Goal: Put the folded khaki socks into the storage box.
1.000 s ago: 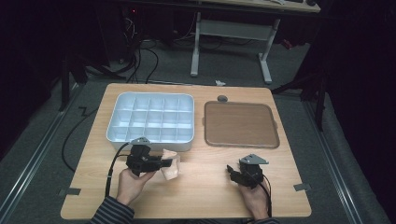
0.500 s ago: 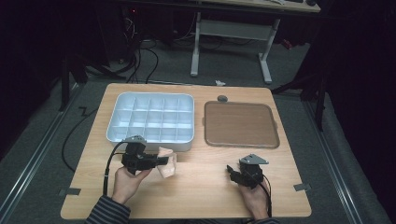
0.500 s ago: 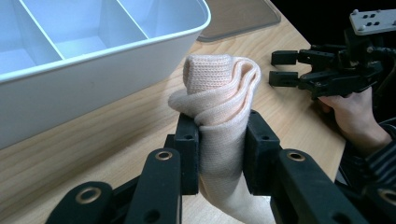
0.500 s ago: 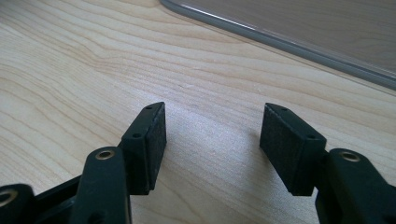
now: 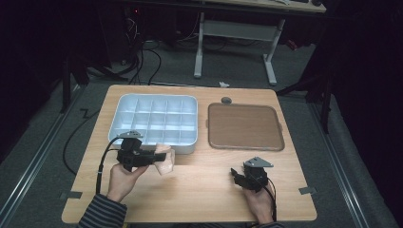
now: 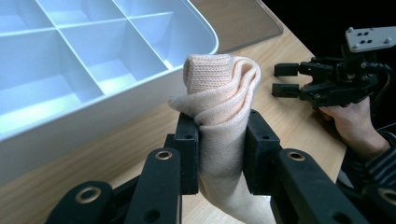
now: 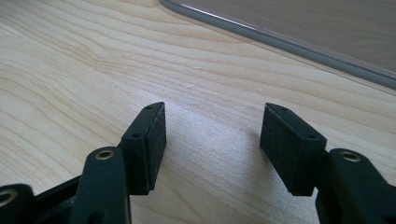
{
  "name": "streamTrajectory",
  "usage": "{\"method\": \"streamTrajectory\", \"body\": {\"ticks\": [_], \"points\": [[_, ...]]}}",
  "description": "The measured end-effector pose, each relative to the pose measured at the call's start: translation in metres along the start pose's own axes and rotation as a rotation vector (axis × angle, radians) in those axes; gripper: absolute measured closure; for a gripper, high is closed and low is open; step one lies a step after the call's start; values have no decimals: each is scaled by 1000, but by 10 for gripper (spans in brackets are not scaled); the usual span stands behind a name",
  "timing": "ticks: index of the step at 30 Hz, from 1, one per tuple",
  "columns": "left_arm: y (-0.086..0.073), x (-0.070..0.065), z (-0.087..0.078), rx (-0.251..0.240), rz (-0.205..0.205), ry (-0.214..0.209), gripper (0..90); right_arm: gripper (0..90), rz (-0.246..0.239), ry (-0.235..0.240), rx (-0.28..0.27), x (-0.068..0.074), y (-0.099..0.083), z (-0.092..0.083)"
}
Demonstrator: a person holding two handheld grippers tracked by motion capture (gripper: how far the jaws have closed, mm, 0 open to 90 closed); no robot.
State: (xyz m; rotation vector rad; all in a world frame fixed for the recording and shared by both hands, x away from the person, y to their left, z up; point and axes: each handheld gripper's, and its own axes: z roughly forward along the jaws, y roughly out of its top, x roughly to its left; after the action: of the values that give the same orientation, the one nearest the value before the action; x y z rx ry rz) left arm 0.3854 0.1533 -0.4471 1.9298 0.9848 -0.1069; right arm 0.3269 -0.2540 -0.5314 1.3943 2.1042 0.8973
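Observation:
A rolled peach knitted cloth (image 6: 219, 107) is pinched between the two black jaws of my left gripper (image 6: 220, 154), which is shut on it. From above, the cloth (image 5: 164, 159) hangs just in front of the white compartment tray (image 5: 124, 107), off the table, with the left gripper (image 5: 159, 159) pointing right. My right gripper (image 5: 235, 175) rests low over the wood at the front right, jaws open and nothing between them. Its own view has the right gripper (image 7: 212, 140) over bare wood, near the edge of the brown tray (image 7: 299, 44).
The white tray's near wall (image 6: 93, 121) stands close to the left of the held cloth. A brown flat tray (image 5: 244, 126) lies to the right of it. A small grey disc (image 5: 226, 100) sits behind the brown tray. The table's front edge (image 5: 190, 221) is near both hands.
My left gripper has risen a little and shifted toward the white tray with the cloth in it. The right gripper has stayed put.

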Motion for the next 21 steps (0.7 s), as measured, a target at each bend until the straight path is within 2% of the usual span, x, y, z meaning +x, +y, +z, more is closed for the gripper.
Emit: {"method": "streamTrajectory", "body": {"ticks": [3,10,12,14,21], "points": [[2,2,-5,-6,-5,6,712,411,0,0,0,0,0,0],[15,4,-13,0,13,26,712,411,0,0,0,0,0,0],[17,7,-15,-9,1,15,712,410,0,0,0,0,0,0],[19,9,-17,-7,0,28,711,410,0,0,0,0,0,0],[27,14,-19,-11,-2,30,710,410,0,1,0,0,0,0]]}}
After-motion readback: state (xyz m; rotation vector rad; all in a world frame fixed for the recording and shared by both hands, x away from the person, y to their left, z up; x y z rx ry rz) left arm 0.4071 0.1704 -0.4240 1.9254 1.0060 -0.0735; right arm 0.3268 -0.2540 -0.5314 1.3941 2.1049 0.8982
